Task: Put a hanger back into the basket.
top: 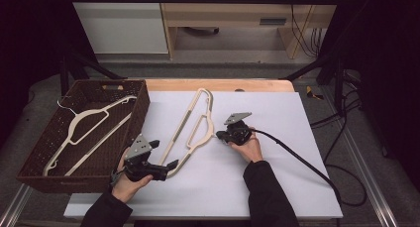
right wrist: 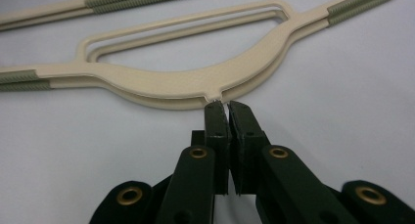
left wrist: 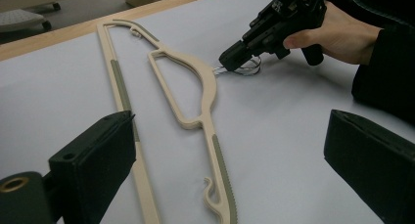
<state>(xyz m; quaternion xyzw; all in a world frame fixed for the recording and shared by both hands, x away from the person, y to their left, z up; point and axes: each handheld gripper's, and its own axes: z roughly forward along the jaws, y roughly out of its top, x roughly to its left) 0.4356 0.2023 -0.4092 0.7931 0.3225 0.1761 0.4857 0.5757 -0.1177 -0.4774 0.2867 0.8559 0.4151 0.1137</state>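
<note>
A cream plastic hanger (top: 184, 121) with grey-green grip strips lies flat on the white board (top: 277, 177). In the right gripper view a second cream outline shows under the hanger (right wrist: 186, 82), like two stacked. My right gripper (top: 219, 134) is shut on the thin metal hook (left wrist: 249, 68) at the hanger's neck (right wrist: 215, 98). My left gripper (top: 163, 153) is open, its jaws wide apart around the hanger's near end (left wrist: 220, 185), touching nothing. Another cream hanger (top: 86, 119) lies in the brown wicker basket (top: 141, 110) at the left.
The basket stands along the board's left edge, close to my left hand. The board's right half and front strip are bare white. A black cable (top: 302, 160) trails from the right gripper off to the right. A wooden table edge (top: 223, 85) runs behind the board.
</note>
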